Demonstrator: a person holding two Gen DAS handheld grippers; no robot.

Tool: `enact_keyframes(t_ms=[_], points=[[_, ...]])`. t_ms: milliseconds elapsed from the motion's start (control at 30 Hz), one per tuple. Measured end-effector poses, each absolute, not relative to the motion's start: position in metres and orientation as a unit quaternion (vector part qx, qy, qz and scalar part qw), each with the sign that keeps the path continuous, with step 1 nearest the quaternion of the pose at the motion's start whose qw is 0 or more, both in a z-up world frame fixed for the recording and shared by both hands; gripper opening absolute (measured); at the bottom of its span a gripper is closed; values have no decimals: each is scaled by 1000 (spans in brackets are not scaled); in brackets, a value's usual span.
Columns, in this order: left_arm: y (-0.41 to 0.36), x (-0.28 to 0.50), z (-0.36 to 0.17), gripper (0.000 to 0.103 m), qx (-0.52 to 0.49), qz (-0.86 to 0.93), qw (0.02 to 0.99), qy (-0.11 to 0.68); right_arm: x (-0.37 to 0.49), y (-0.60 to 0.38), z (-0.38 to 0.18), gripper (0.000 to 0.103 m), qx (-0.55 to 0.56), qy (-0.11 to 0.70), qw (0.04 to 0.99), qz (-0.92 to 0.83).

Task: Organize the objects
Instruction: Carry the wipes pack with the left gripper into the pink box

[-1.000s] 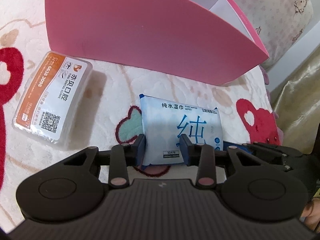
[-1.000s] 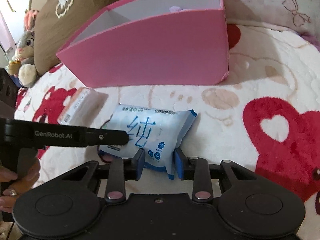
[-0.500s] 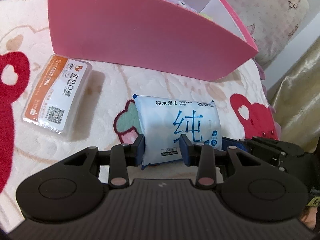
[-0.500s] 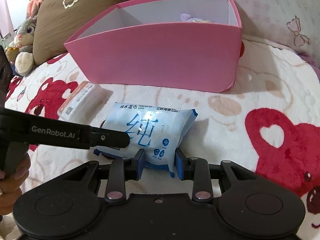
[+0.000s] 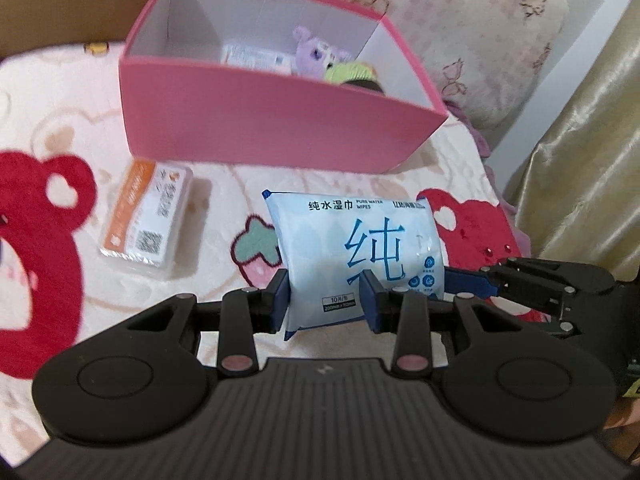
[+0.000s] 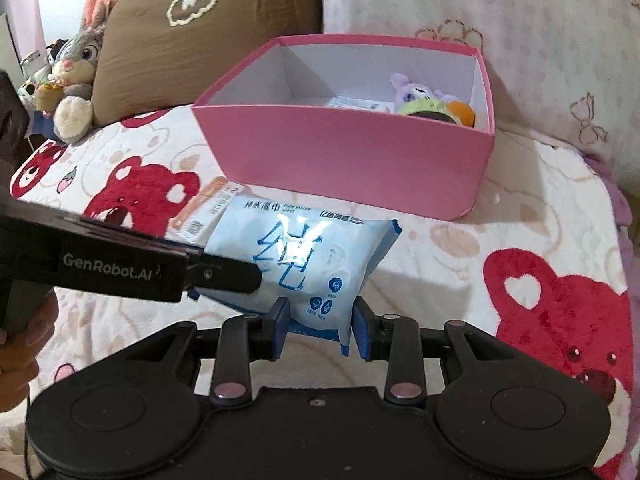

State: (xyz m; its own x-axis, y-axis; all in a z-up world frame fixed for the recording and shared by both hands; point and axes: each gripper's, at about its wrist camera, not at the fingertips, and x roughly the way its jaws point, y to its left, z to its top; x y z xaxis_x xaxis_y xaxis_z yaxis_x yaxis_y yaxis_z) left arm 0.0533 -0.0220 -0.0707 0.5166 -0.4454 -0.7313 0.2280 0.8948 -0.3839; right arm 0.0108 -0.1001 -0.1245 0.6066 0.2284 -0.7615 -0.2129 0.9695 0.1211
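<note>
A light-blue wet-wipes pack [image 5: 360, 248] [image 6: 304, 264] hangs above the bear-print blanket, held at two ends. My left gripper [image 5: 324, 296] is shut on its near edge. My right gripper [image 6: 320, 320] grips the pack's other end; its jaws are opening slightly with the pack still pressed between the pads. Beyond stands an open pink box [image 5: 260, 120] [image 6: 344, 160] with a purple plush toy [image 5: 316, 52] and small packs inside. An orange-and-white tissue pack [image 5: 144, 220] [image 6: 204, 208] lies on the blanket left of the wipes.
A brown pillow [image 6: 192, 20] and a grey rabbit plush [image 6: 76, 72] sit at the back left. Pale floral pillows stand behind the box. A gold curtain [image 5: 580, 160] hangs past the bed's right edge. A person's hand [image 6: 20, 344] holds the left gripper.
Both grippers have risen with the wipes pack, lifting it off the blanket. The view now looks down into the pink box, showing its contents.
</note>
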Motion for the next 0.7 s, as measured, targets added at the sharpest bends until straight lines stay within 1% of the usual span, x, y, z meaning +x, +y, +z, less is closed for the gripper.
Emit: enact_keyframes(t_ms=[233,400,567,700], points=[[-11,42,-33,36,-104,-192,878,427,1,-86,-93,40,-14,408,905,121],[-4,55,8,36,-63,-203,890,402,13,-76,-60,40,-46,394,907,139],[3,72,49,36,-32,-207,894,395,34,-82,-27,40,-13,381,912,151],[5,91,73,36,-21,-211,898,385,51,-83,-4,40,-20,358,922,147]])
